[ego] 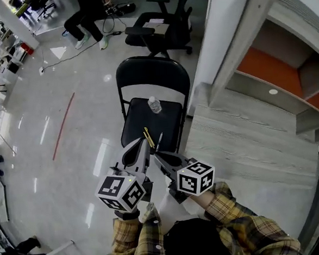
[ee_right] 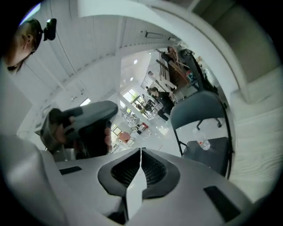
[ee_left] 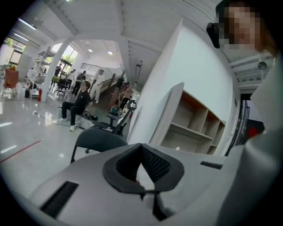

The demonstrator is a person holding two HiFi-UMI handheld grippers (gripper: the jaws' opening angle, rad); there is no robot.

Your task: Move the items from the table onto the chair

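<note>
A black folding chair (ego: 131, 129) stands in the middle of the head view. On its seat stand or lie a small clear water bottle (ego: 154, 104), a yellow pen (ego: 148, 137) and a dark pen (ego: 160, 141). Both grippers are held high and close to me, over the chair's front edge. The left gripper (ego: 143, 146) (ee_left: 141, 146) is shut with nothing in it. Beside it, the right gripper (ego: 157, 156) (ee_right: 140, 152) has its jaws together, also with nothing between them. The right gripper view shows the chair (ee_right: 200, 107), the bottle (ee_right: 204, 144) and the left gripper (ee_right: 82, 118) in a hand.
The grey wood-grain table (ego: 247, 140) lies to the right of the chair, against a white shelf unit with orange back panels (ego: 264, 68). A black office chair (ego: 161, 29) stands behind, and a seated person (ego: 86, 17) is farther off on the glossy floor.
</note>
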